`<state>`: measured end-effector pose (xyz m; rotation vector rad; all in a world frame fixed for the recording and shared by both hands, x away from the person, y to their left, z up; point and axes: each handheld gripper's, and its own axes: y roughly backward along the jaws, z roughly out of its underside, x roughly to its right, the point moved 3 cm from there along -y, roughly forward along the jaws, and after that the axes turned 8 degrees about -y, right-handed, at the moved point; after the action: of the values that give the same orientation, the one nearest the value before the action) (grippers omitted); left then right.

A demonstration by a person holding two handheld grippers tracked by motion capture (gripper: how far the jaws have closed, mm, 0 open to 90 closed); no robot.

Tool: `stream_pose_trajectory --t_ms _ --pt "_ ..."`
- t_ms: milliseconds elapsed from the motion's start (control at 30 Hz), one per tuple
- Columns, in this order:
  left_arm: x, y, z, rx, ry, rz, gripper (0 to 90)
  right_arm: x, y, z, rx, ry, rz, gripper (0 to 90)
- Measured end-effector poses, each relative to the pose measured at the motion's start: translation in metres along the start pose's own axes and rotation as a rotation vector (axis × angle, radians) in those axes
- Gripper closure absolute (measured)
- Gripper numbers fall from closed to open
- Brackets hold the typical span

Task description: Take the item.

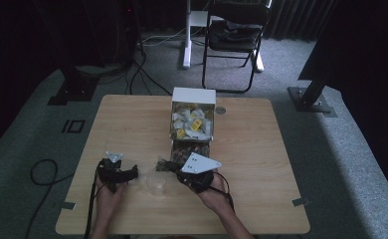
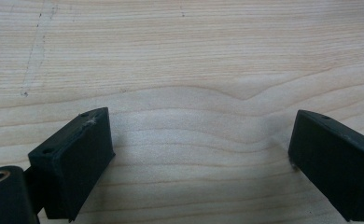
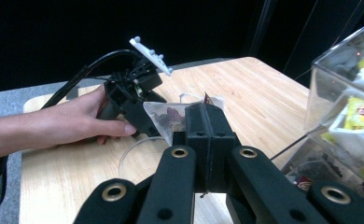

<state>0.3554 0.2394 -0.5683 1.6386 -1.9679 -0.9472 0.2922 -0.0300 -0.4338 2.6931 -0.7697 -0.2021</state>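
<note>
My right gripper (image 3: 207,114) is shut on a clear pyramid tea bag (image 3: 164,119) with dark leaves inside. It holds the bag above a clear plastic cup (image 3: 132,156). In the high view the right gripper (image 1: 171,166) sits at the table's front middle, with the tea bag (image 1: 162,163) at its tip and the cup (image 1: 157,185) just below and left. My left gripper (image 1: 131,173) rests left of the cup. Its jaws stand wide open over bare wood, and the left gripper (image 2: 199,154) has nothing between them. A hand holds that left gripper (image 3: 131,91) beyond the cup.
A clear box (image 1: 174,130) with a white lid stands mid-table, holding yellow-tagged tea bags and darker sachets; the box (image 3: 325,88) is close on my right. Behind the table are a folding chair (image 1: 234,35), floor cables (image 1: 40,174) and stand bases (image 1: 311,102).
</note>
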Motion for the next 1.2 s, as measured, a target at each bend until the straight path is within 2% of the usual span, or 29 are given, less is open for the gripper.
stream_pose_trajectory --t_ms 833,933,967,1000,1100,1200 --pt "0.000 0.000 0.000 0.000 0.000 0.000 6.9 -0.017 -0.022 0.018 -0.076 0.031 -0.036 89.7" --pt "0.000 0.000 0.000 0.000 0.000 0.000 6.9 -0.016 -0.024 0.019 -0.086 0.017 -0.052 64.5" --pt "0.000 0.000 0.000 0.000 0.000 0.000 6.9 -0.016 -0.024 0.019 -0.086 0.017 -0.052 64.5" --pt "0.000 0.000 0.000 0.001 0.000 0.000 6.9 -0.016 -0.024 0.018 -0.085 0.005 -0.069 50.3" --pt "0.000 0.000 0.000 0.000 0.000 0.001 6.9 -0.017 -0.023 0.018 -0.093 0.005 -0.068 39.9" --pt "0.000 0.000 0.000 -0.001 0.000 0.001 6.9 -0.018 -0.023 0.018 -0.096 0.005 -0.073 35.0"
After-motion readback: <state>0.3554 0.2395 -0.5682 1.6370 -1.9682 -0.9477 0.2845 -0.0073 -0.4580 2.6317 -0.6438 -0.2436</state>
